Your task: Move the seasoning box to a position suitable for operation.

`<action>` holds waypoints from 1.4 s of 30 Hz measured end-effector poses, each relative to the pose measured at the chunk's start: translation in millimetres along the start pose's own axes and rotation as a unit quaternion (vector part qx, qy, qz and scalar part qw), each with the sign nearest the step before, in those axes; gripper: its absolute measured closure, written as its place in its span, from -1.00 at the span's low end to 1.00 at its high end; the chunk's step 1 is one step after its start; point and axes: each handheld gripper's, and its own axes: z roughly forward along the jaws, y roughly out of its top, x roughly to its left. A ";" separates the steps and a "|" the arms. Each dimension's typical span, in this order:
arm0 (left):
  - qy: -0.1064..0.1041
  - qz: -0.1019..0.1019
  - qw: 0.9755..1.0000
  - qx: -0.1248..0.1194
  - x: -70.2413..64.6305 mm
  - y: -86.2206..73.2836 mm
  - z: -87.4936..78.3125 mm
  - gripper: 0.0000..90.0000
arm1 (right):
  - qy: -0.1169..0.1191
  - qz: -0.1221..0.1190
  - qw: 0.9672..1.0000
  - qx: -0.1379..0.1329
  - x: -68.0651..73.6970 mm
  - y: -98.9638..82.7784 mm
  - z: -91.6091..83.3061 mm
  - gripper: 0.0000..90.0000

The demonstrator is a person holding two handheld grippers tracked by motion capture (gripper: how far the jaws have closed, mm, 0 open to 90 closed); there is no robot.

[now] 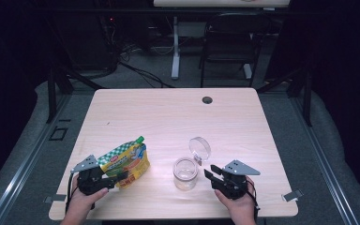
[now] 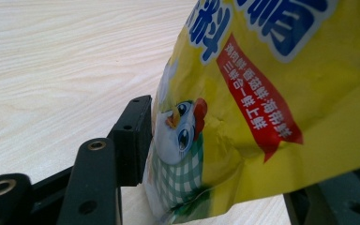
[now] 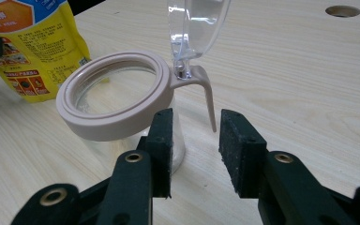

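Observation:
A yellow seasoning pouch with a green cap and a cartoon chicken lies on the table's front left. Its lower end sits between the jaws of my left gripper, which stand wide. In the left gripper view the pouch hangs close beside the left pad, which does not visibly squeeze it. A clear glass jar with a pinkish collar stands front centre, its clear lid flipped up. My right gripper is open just right of the jar. In the right gripper view, nothing lies between its pads, and the jar's thin handle is just beyond them.
The light wooden table has a round cable hole near its far edge. A black chair and a table leg stand on the floor behind it. A hand holds each gripper at the near edge.

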 end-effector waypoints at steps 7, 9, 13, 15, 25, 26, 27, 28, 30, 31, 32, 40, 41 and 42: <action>0.003 -0.001 1.000 0.014 -0.8 -1.1 4.6 0.05 | 0.000 0.001 1.000 -0.001 -0.6 -0.2 -0.4 0.45; 0.005 0.000 1.000 0.015 -0.4 -1.2 7.9 0.03 | 0.001 0.000 1.000 -0.001 -0.5 -0.2 -0.2 0.45; 0.008 0.005 1.000 0.027 -0.5 -1.7 15.4 0.01 | 0.000 -0.001 1.000 0.001 -0.1 -0.3 -0.2 0.44; 0.013 0.007 0.999 0.030 -0.6 -1.9 18.9 0.00 | 0.000 -0.001 1.000 0.002 0.0 -0.5 -0.2 0.44; 0.017 0.010 0.999 0.039 1.1 -3.8 29.3 -0.04 | 0.001 0.001 1.000 0.002 -0.3 -1.4 -0.7 0.44; 0.019 0.011 0.999 0.039 2.0 -4.2 29.8 -0.03 | 0.001 0.000 1.000 0.001 -0.2 -1.4 -0.7 0.44; 0.019 0.011 0.999 0.039 2.0 -4.2 29.8 0.01 | 0.001 0.000 1.000 0.001 -0.2 -1.4 -0.7 0.43; 0.020 0.008 0.999 0.041 3.3 -4.6 30.1 0.05 | 0.001 0.001 1.000 0.002 -0.2 -1.5 -0.7 0.43; 0.018 0.004 0.999 0.037 3.9 -5.6 31.2 0.06 | 0.001 0.001 1.000 0.001 -0.1 -1.6 -0.6 0.43; 0.016 0.001 0.999 0.037 4.3 -6.0 31.7 0.06 | 0.002 0.001 1.000 0.002 0.0 -1.6 -0.6 0.42; 0.015 -0.001 0.999 0.035 4.5 -6.7 32.2 0.05 | 0.002 0.002 1.000 0.001 0.2 -1.7 -0.5 0.42; 0.013 -0.006 0.999 0.028 4.9 -9.9 35.5 0.02 | 0.003 0.001 1.000 0.002 0.3 -1.8 -0.3 0.42; 0.012 -0.004 1.000 0.026 5.0 -10.5 35.9 0.02 | 0.003 0.001 1.000 0.002 0.3 -1.8 -0.3 0.42; 0.013 -0.004 1.000 0.025 5.0 -10.9 36.0 0.01 | 0.004 0.002 1.000 0.001 0.4 -1.8 -0.3 0.42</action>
